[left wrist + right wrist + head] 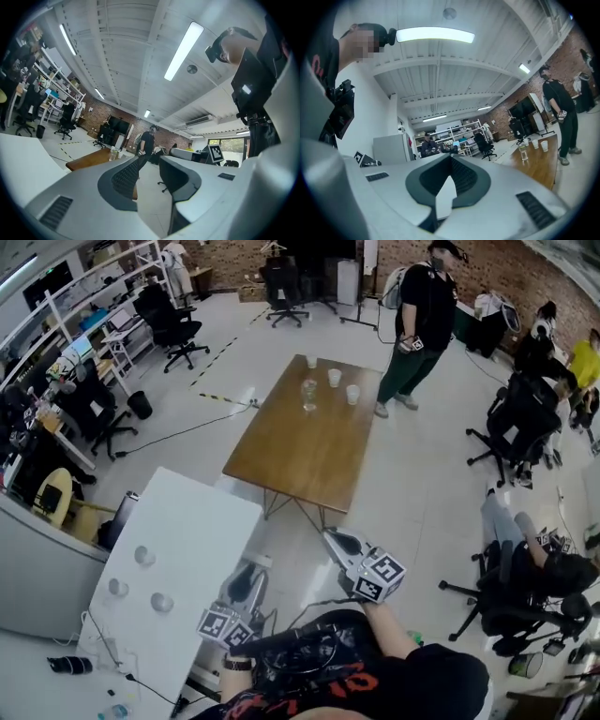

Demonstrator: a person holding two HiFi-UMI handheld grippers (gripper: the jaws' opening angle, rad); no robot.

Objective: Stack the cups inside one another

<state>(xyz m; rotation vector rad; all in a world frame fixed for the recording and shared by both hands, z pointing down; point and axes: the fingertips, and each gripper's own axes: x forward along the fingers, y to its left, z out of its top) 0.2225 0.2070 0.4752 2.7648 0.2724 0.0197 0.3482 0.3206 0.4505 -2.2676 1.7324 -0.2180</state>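
With the left gripper empty, jaws apart, and the right gripper empty, jaws together, the person should approach the table and open the right before reaching a cup.

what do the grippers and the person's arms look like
The left gripper and right gripper are light grey shells with dark ribbed pads inside the jaws. Each carries a white cube with black square markers. The person wears a black top with red print and a dark band on the left wrist.
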